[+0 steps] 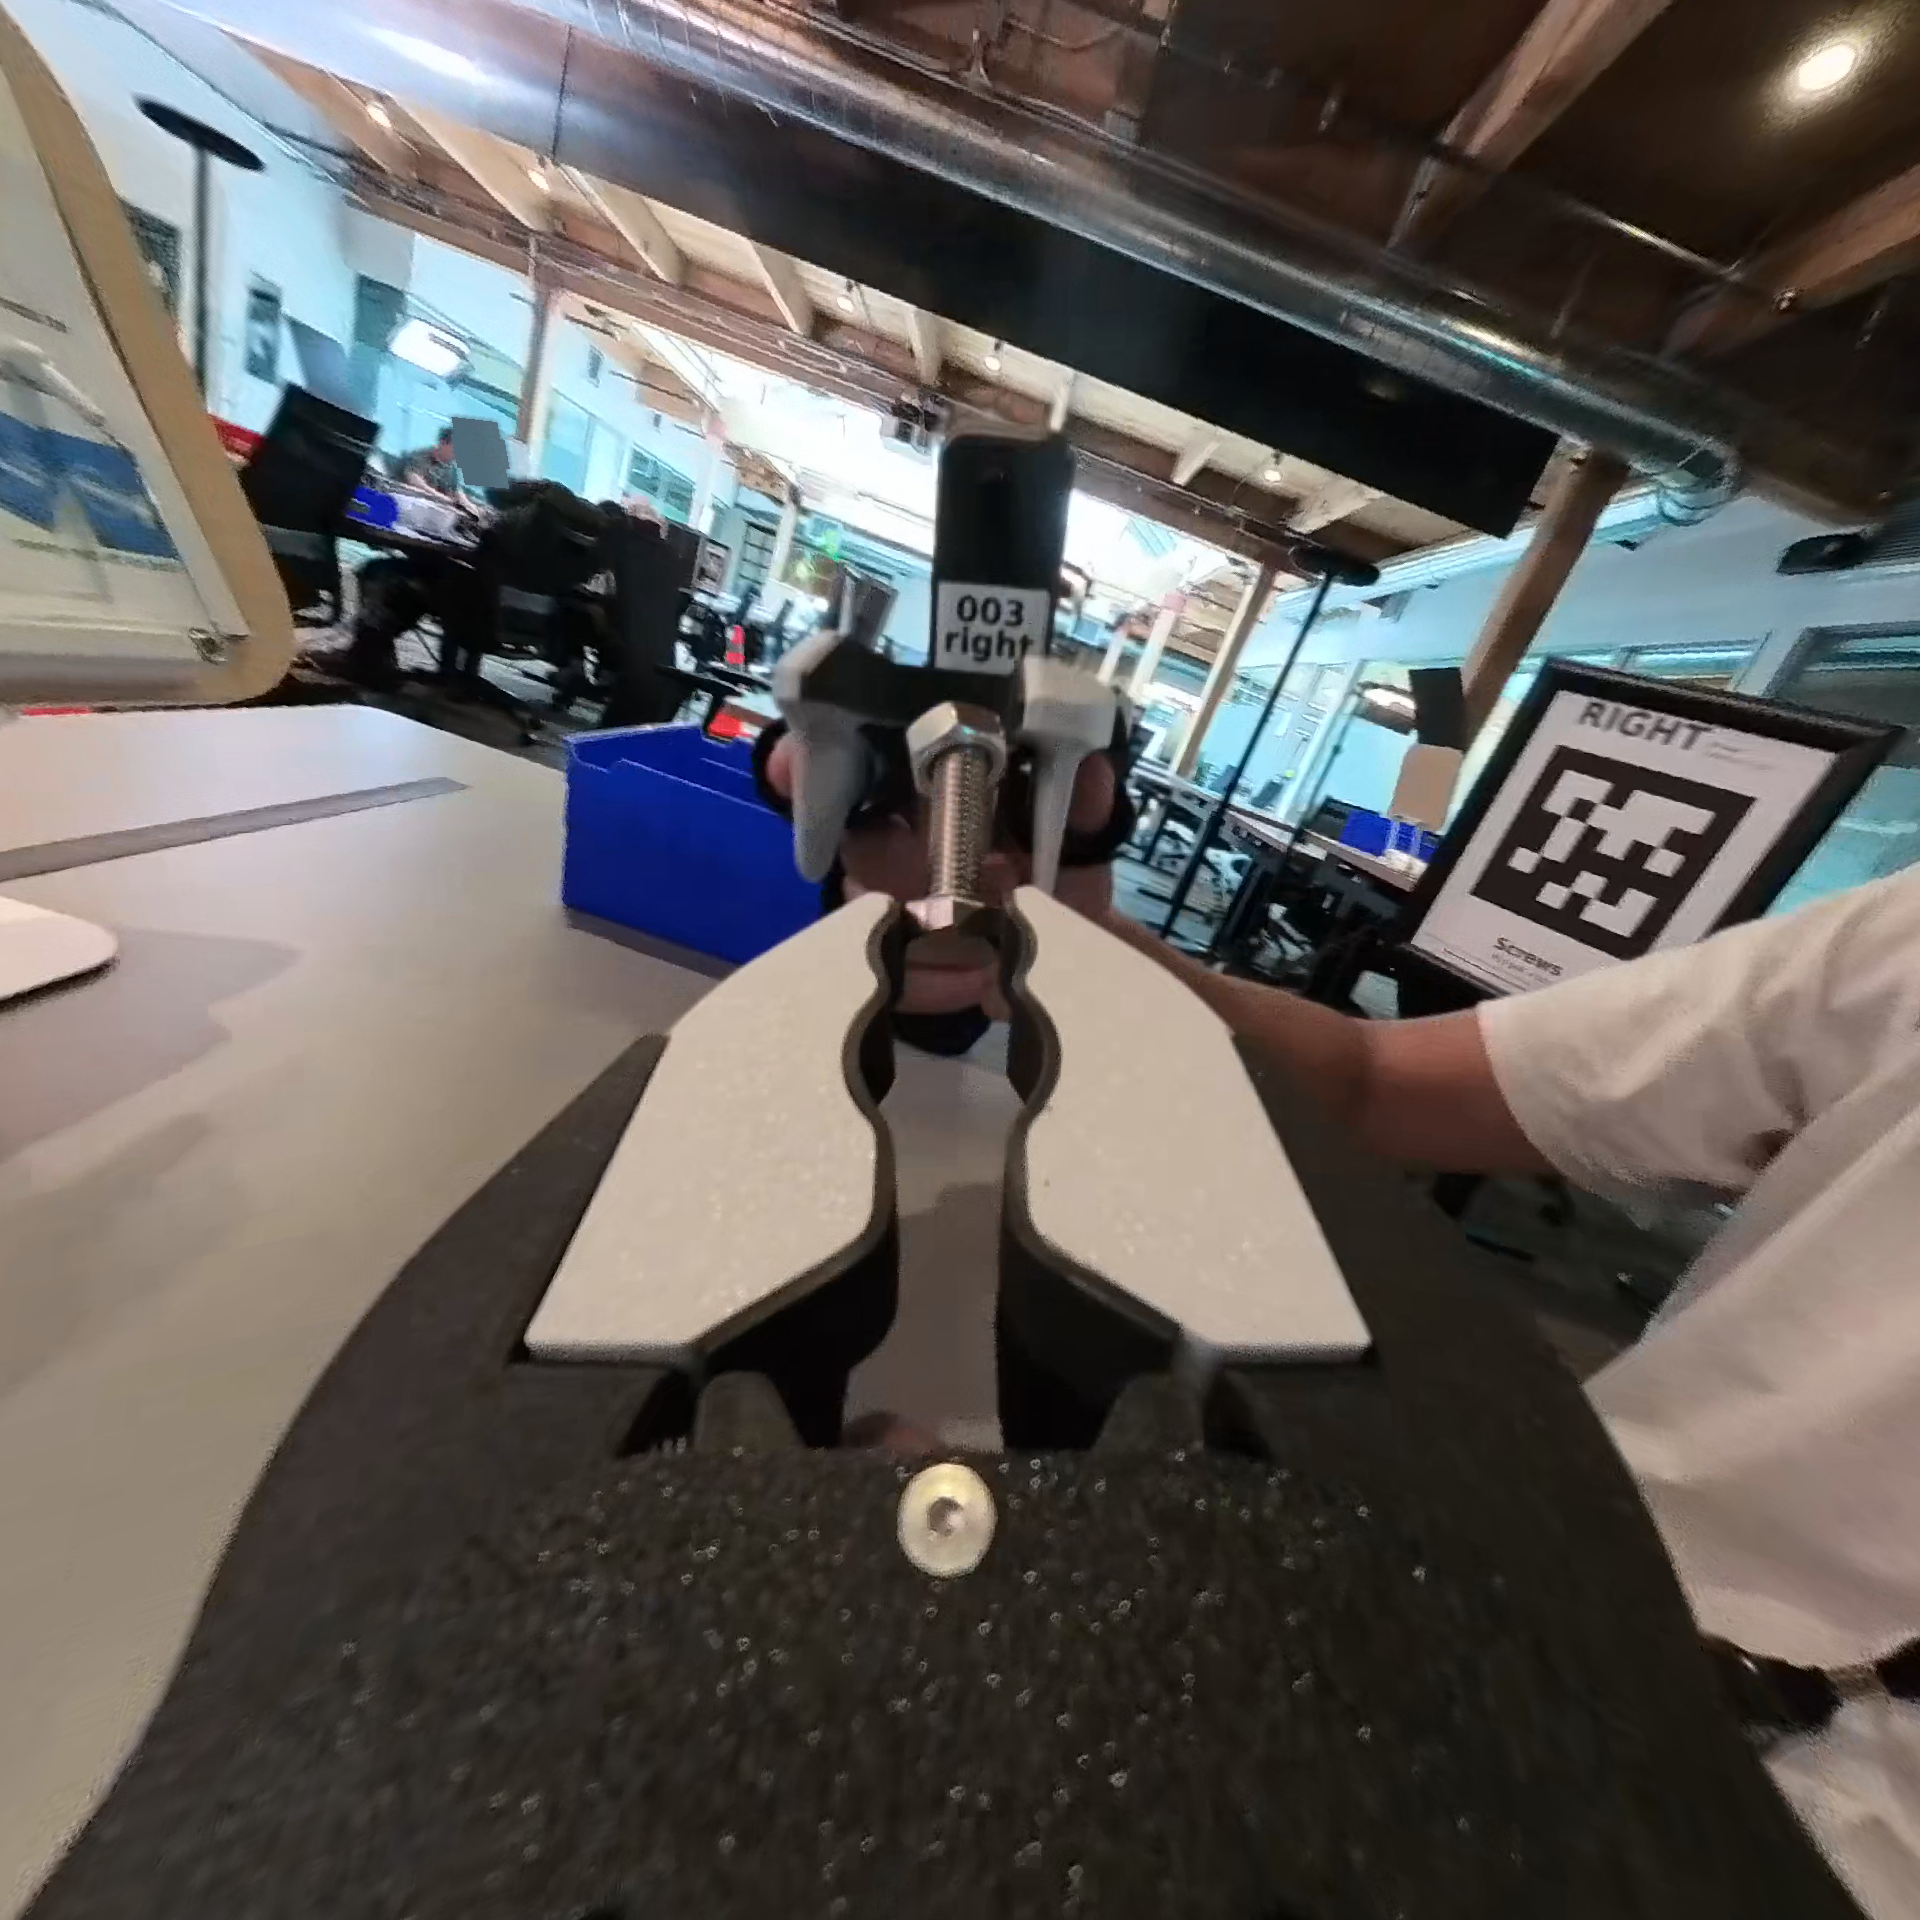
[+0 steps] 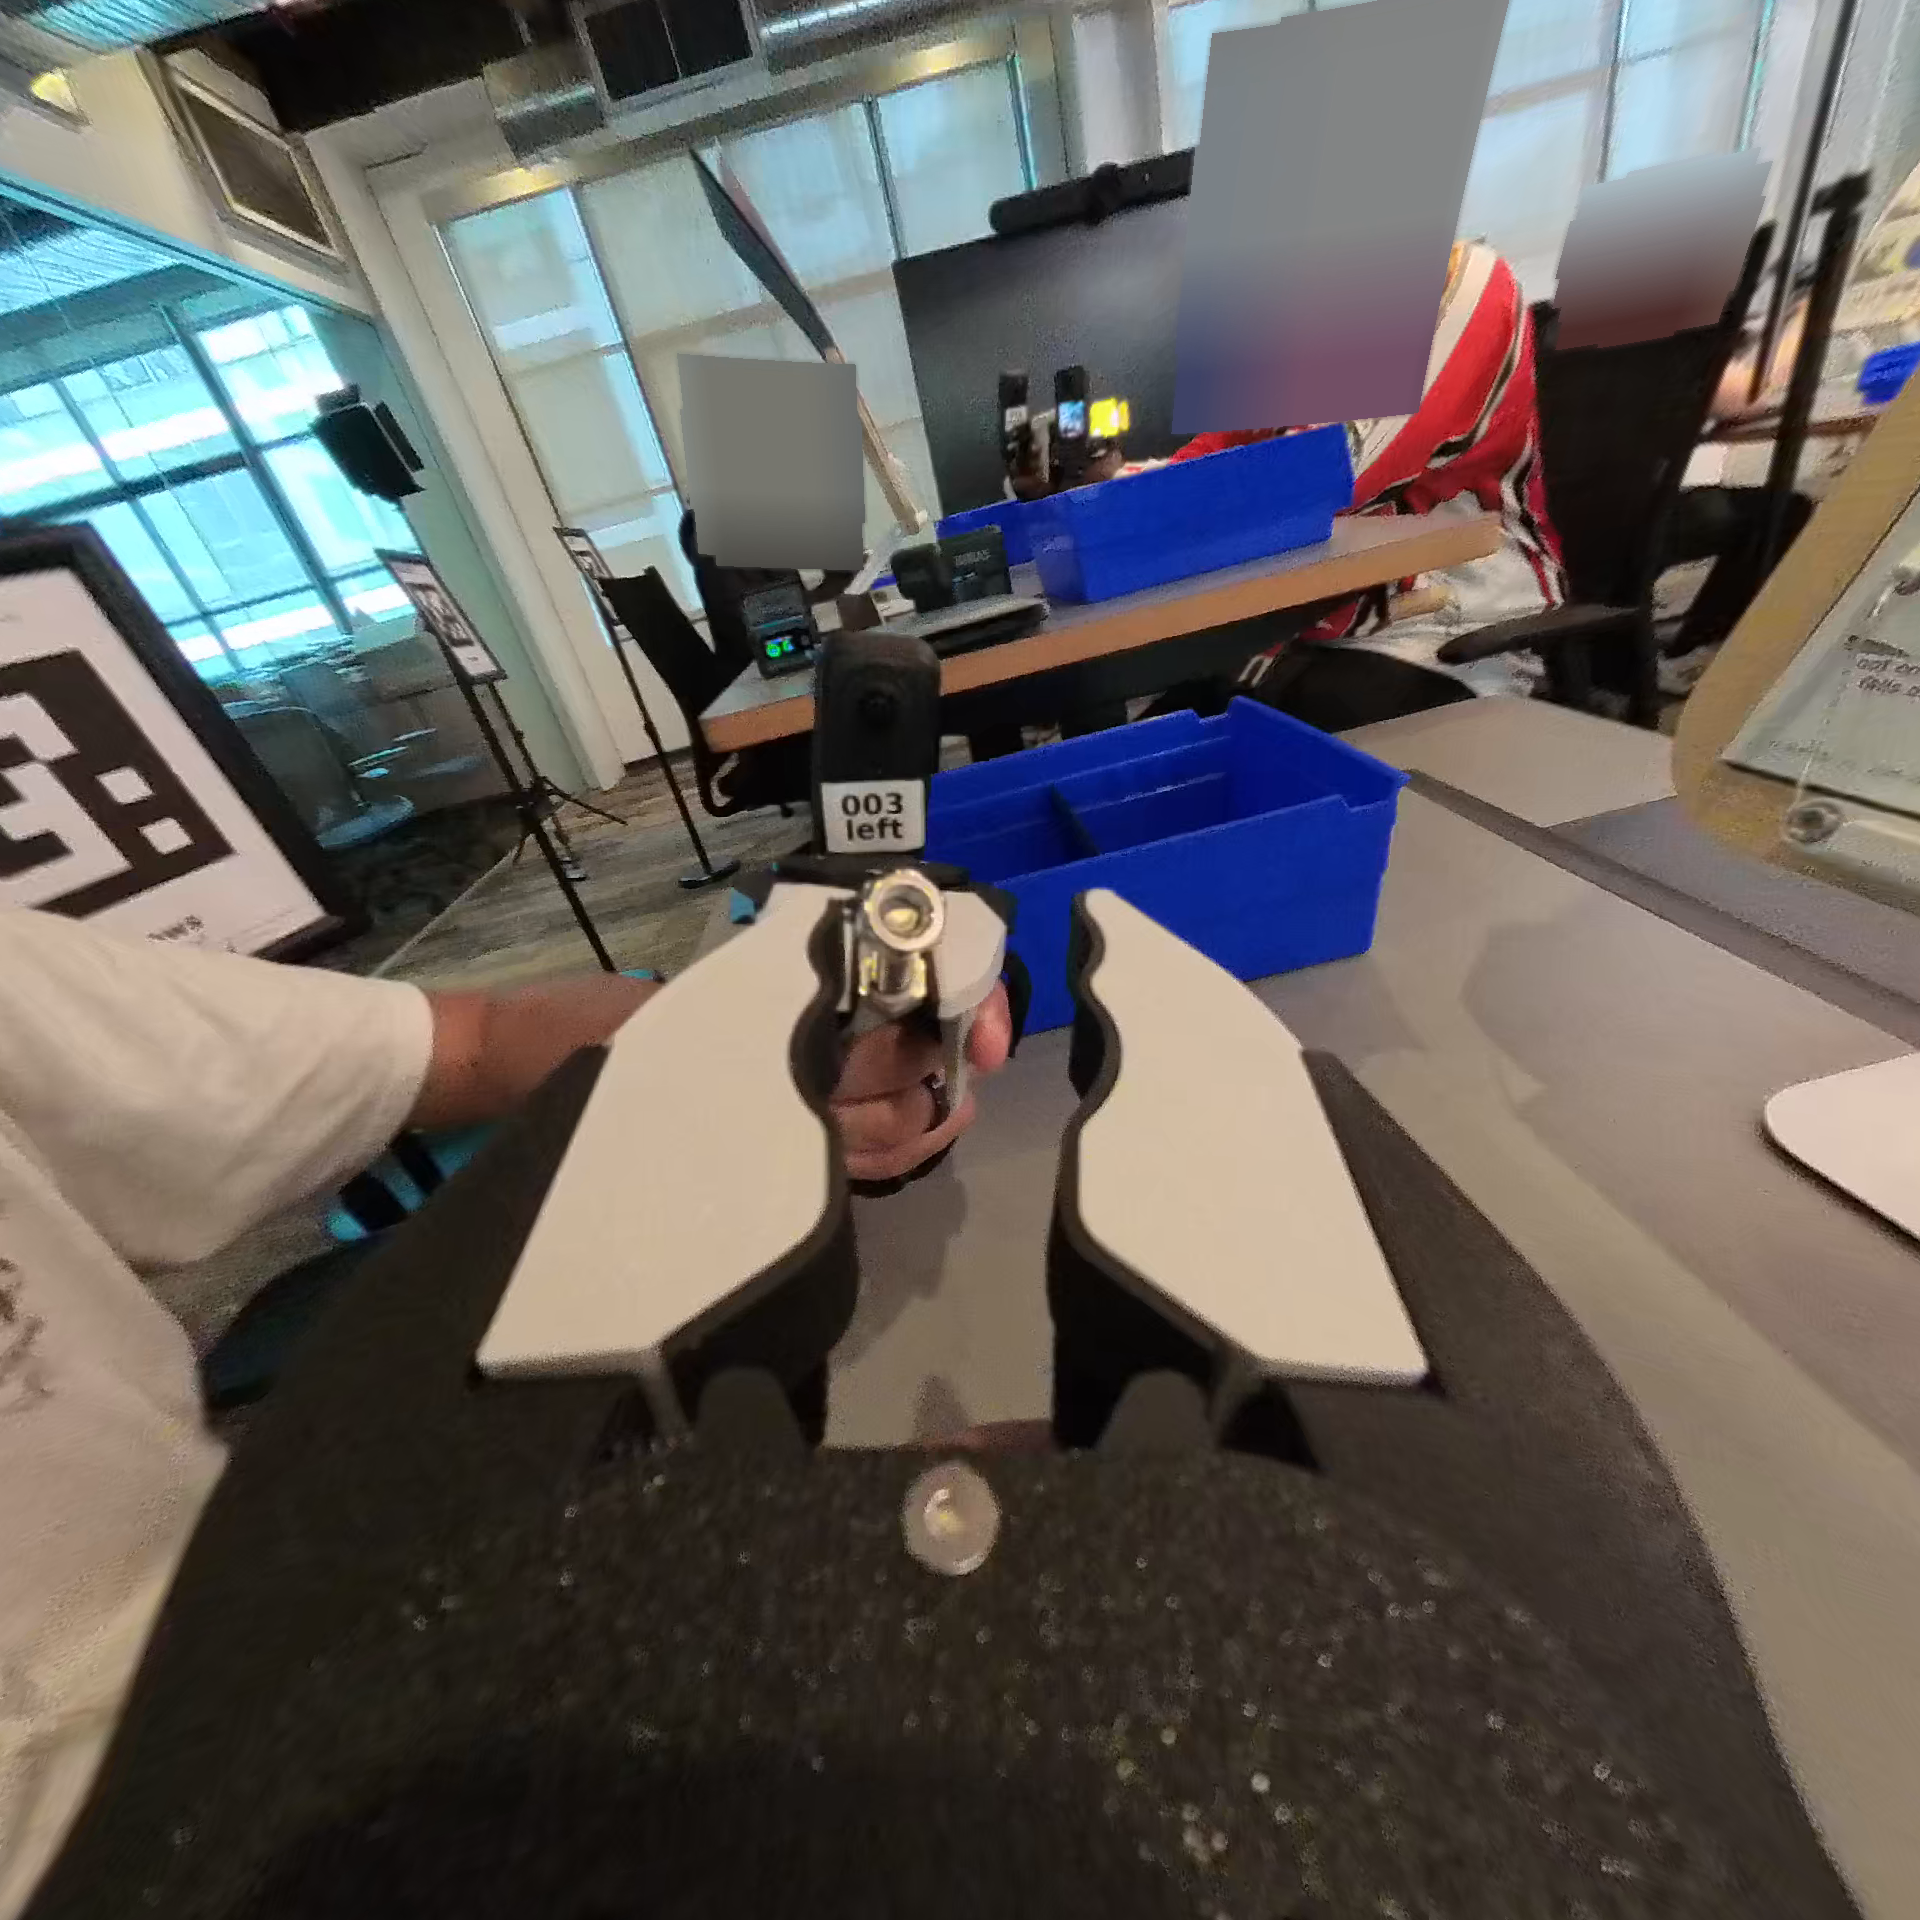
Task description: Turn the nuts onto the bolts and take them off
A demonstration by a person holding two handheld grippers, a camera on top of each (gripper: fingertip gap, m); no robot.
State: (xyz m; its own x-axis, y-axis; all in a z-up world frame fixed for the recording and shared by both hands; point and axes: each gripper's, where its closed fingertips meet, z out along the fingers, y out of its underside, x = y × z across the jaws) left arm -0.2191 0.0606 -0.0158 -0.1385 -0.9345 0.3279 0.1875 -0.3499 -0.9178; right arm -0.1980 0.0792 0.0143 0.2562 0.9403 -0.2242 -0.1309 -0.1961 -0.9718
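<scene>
My left gripper (image 1: pixel 951 914) is shut on the head of a steel bolt (image 1: pixel 954 831) and holds it above the grey table (image 1: pixel 312 1039). The threaded shaft points away at the right gripper. A hex nut (image 1: pixel 956 740) sits at the bolt's far end. My right gripper (image 2: pixel 951 935) is open; its fingers (image 1: pixel 826 800) stand on either side of the nut without closing on it. In the right wrist view the nut (image 2: pixel 902 920) faces the camera, close to the left finger, with the left gripper (image 2: pixel 904 987) behind it.
A blue divided bin (image 2: pixel 1195 862) stands on the table behind the grippers and also shows in the left wrist view (image 1: pixel 665 831). A framed marker board (image 1: pixel 1621 831) stands off the table edge. A white monitor base (image 2: pixel 1860 1132) and a wooden sign stand (image 2: pixel 1818 675) sit at the side. Across from one pair of fingers to the other is roughly 5 cm.
</scene>
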